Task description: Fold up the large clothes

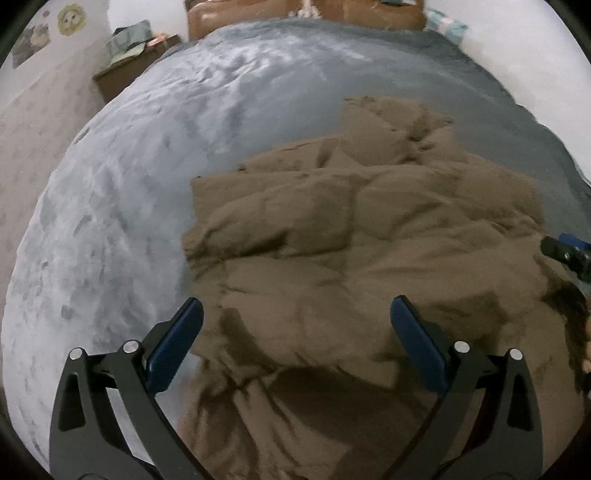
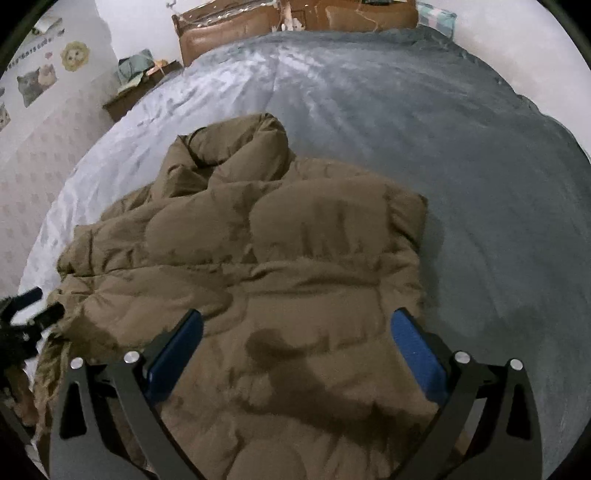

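A bedroom: a wide bed (image 2: 388, 122) under a grey-blue cover, a brown headboard (image 2: 236, 27) at its far end, a low bedside cabinet (image 2: 142, 94) with clutter at the far left, and animal stickers (image 2: 75, 55) on the patterned wall.

The puffy brown jacket (image 2: 258, 266) lies spread on the near part of the bed, partly flattened, its quilted panels facing up. In the right wrist view a rolled collar or hood (image 2: 240, 147) bunches at the far end, so the long axis appears to run from the near edge away toward the headboard. A strip of fur trim (image 2: 48, 373) shows at the near left edge of that view.

The left gripper (image 1: 295, 314) hovers over the jacket's left flank, fingers (image 1: 177, 343) spread wide with nothing between them; the garment's left border passes beneath the left finger. The right gripper (image 2: 295, 325) hangs over the right half, likewise released and empty, the jacket's right border near its right finger. Each tool appears at the margin of the other's view.

Judgement: the jacket lies directly ahead of and below both pairs of fingers, each gripper nearest its own side. A lengthwise fold would likely begin by seizing a side border and carrying it across the long axis.
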The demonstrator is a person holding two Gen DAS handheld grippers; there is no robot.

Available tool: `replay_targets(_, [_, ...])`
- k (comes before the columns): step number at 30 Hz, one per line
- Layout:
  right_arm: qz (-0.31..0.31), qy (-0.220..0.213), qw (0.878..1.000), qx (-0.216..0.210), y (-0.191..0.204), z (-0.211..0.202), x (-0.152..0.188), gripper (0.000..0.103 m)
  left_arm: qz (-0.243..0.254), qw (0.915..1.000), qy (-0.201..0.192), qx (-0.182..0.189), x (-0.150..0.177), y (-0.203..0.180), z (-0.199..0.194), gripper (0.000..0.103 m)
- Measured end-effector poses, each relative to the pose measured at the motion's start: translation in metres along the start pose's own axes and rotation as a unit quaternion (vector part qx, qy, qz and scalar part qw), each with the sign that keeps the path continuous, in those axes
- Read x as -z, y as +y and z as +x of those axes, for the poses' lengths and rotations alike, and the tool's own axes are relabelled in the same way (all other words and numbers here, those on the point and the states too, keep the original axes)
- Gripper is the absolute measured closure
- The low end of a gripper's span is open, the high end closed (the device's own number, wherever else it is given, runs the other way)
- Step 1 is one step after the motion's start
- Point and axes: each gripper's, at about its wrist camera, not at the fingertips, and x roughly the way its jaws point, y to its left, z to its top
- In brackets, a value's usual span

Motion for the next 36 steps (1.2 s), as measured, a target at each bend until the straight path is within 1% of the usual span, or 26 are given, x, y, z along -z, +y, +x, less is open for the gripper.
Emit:
replay_targets(2, [0.008,0.006,1.0,-0.009,-0.001,-0.003,0.006,0.001,0.013,0.9999,0.004,0.002,0.006,-0.007,0.006,0.003])
replay_targets(3, [0.008,0.009,1.0,-0.012,0.0,-0.002,0.008,0.001,0.017,0.9998,0.009,-0.003,0.006,-0.011,0.011,0.003])
replay_targets(5, [0.002,0.017,1.0,-0.008,0.002,0.004,0.012,0.001,0.018,0.9994,0.024,-0.015,0.007,-0.018,0.028,0.003])
replay_targets(7, [-0.006,0.026,1.0,-0.002,0.004,0.009,0.016,0.001,0.012,0.9993,0.033,-0.012,0.006,-0.021,0.036,0.003])
replay_targets(10, [-0.017,0.078,0.997,0.012,0.007,0.035,0.022,0.001,0.013,0.9987,0.048,-0.011,0.004,-0.019,0.043,0.003])
replay_targets(11, [-0.019,0.088,0.996,0.014,0.008,0.042,0.023,0.001,0.015,0.9984,0.054,-0.014,0.001,-0.022,0.048,0.003])
replay_targets(14, [-0.014,0.096,0.995,0.017,0.006,0.057,0.023,0.001,0.017,0.998,0.058,-0.015,0.002,-0.028,0.055,0.003])
replay_targets(15, [-0.012,0.1,0.995,0.019,0.006,0.06,0.022,0.001,0.018,0.998,0.059,-0.016,0.005,-0.024,0.054,0.003])
replay_targets(17, [-0.016,0.102,0.994,0.024,0.008,0.063,0.022,0.001,0.021,0.9978,0.059,-0.02,0.011,-0.01,0.049,0.003])
replay_targets(20, [-0.018,0.102,0.994,0.023,0.009,0.064,0.024,0.001,0.02,0.9977,0.06,-0.024,0.011,-0.014,0.051,0.003])
replay_targets(22, [-0.018,0.102,0.994,0.023,0.009,0.063,0.024,0.001,0.022,0.9976,0.061,-0.026,0.014,-0.014,0.042,0.003])
replay_targets(24, [-0.023,0.1,0.994,0.028,0.012,0.057,0.023,0.001,0.02,0.9975,0.062,-0.028,0.015,-0.012,0.035,0.003])
replay_targets(25, [-0.025,0.097,0.994,0.031,0.014,0.055,0.022,0.001,0.02,0.9976,0.06,-0.028,0.015,-0.017,0.031,0.003])
replay_targets(26, [-0.027,0.089,0.995,0.034,0.015,0.047,0.024,0.002,0.021,0.9979,0.055,-0.028,0.017,-0.017,0.024,0.003])
replay_targets(27, [-0.027,0.079,0.996,0.034,0.015,0.039,0.026,0.002,0.023,0.998,0.051,-0.028,0.017,-0.02,0.024,0.003])
replay_targets(29, [-0.028,0.052,0.998,0.027,0.019,0.016,0.03,0.002,0.027,0.9983,0.039,-0.032,0.022,-0.021,0.01,0.003])
replay_targets(32, [-0.026,0.022,0.999,0.021,0.025,-0.015,0.045,0.002,0.024,0.9989,0.019,-0.036,0.036,-0.023,-0.016,0.003])
replay_targets(34, [-0.024,0.0,0.999,0.022,0.029,-0.038,0.063,0.002,0.011,0.9993,0.007,-0.035,0.047,-0.019,-0.031,0.003])
replay_targets(36, [-0.023,-0.014,0.999,0.023,0.031,-0.057,0.081,0.002,-0.015,0.9997,-0.006,-0.017,0.066,-0.012,-0.051,0.003])
